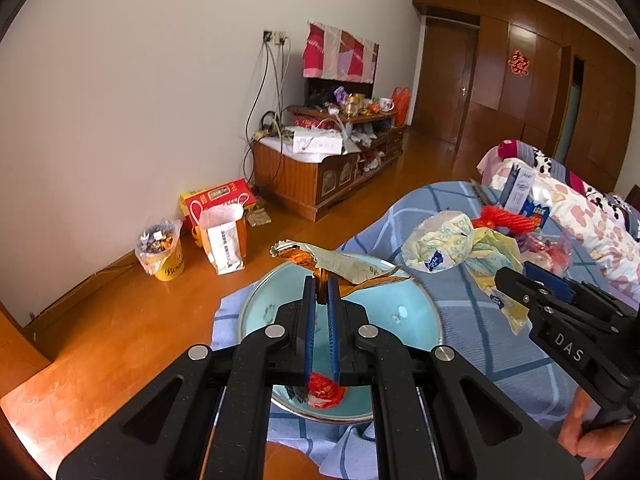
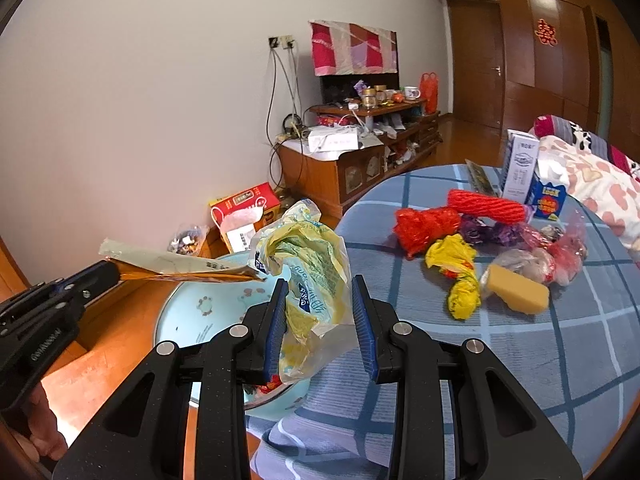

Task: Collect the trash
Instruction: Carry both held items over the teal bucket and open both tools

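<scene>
My left gripper [image 1: 321, 284] is shut on a torn orange and silver snack wrapper [image 1: 340, 266] and holds it over a light blue bowl [image 1: 416, 316] at the table's edge. A red wrapper [image 1: 325, 394] lies in the bowl. My right gripper [image 2: 320, 284] holds a crumpled yellow and white plastic bag [image 2: 308, 276] between its fingers, over the bowl's right rim [image 2: 176, 320]. The left gripper [image 2: 102, 272] with its wrapper [image 2: 180, 266] shows at the left of the right wrist view. The right gripper [image 1: 516, 276] shows at the right of the left wrist view.
On the blue checked tablecloth [image 2: 560, 360] lie red netting [image 2: 428, 224], a red mesh roll [image 2: 486, 204], a yellow bag [image 2: 456, 272], a yellow sponge [image 2: 516, 294], purple and clear bags, and cartons [image 2: 520, 168]. A full bin [image 1: 162, 250], bags and a TV cabinet [image 1: 320, 168] stand by the wall.
</scene>
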`<state>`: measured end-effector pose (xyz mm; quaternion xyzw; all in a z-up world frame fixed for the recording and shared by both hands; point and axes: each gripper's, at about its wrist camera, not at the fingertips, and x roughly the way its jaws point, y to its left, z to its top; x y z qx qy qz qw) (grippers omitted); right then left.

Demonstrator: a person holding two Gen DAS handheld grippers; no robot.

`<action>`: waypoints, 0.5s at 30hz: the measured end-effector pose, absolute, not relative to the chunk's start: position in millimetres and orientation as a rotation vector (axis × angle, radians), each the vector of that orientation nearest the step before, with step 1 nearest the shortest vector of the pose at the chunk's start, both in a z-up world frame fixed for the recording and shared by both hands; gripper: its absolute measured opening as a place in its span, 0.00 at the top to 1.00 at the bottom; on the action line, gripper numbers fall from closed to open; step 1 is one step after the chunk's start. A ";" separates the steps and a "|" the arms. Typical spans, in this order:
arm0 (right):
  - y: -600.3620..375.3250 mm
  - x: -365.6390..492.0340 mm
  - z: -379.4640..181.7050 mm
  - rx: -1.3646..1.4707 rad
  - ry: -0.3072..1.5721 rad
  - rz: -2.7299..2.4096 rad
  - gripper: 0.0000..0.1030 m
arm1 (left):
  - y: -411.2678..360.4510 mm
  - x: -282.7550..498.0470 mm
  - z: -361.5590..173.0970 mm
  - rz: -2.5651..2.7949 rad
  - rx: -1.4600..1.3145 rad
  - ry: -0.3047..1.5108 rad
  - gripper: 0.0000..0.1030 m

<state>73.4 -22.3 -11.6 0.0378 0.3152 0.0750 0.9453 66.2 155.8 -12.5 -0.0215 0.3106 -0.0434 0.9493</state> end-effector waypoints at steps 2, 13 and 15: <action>-16.4 77.5 -16.8 0.063 0.657 0.157 0.68 | 158.3 71.2 -18.8 -0.076 -0.048 0.651 0.95; 10.4 93.4 -42.1 0.015 0.719 0.183 0.68 | 157.8 79.3 -36.2 -0.039 -0.018 0.696 0.94; 13.2 95.5 -47.0 0.007 0.731 0.184 0.68 | 155.6 80.5 -40.0 -0.035 -0.006 0.708 0.94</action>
